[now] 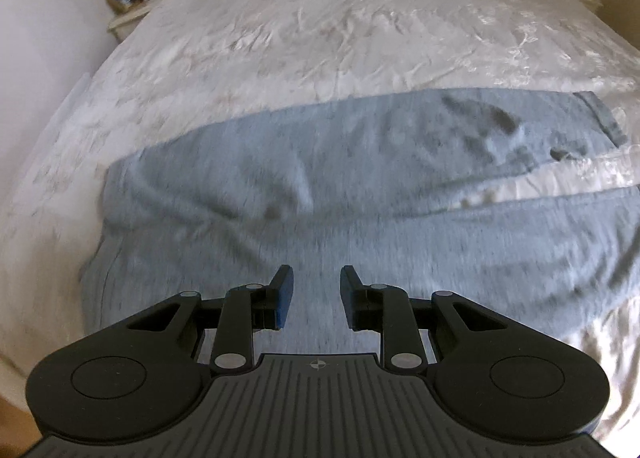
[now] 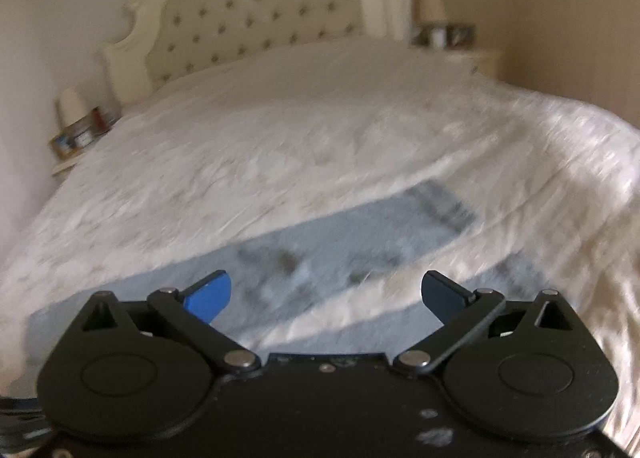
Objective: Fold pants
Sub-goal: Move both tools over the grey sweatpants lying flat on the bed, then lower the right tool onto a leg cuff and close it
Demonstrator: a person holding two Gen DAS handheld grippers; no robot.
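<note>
Lying spread out on the bed point(image 1: 280, 30) are the gray pants point(image 1: 280, 162), and everything here is told from them. No words, brand marks or labels can be read anywhere; the small things on the side tables are too blurry to make out. In the left wrist view the pants fill the near part of the white bedcover, with the two legs running off to the right and a thin strip of white cover showing between them. The cuff of the far leg sits at the right end. The left gripper point(image 1: 316, 298) hangs over the near part of the pants with a small gap between its jaws. Nothing is between them, and I cannot tell if the tips touch the cloth. In the right wrist view the pants point(image 2: 320, 258) lie just past the right gripper point(image 2: 326, 296). Its jaws stand wide apart with nothing held between them, and one finger has a bright blue pad point(image 2: 210, 294). This view is blurry. Far beyond the pants stands a cream headboard point(image 2: 256, 14) with buttons on it. A side table with a lamp point(image 2: 70, 104) stands left of the bed, and another lamp point(image 2: 432, 6) stands on the right side.
</note>
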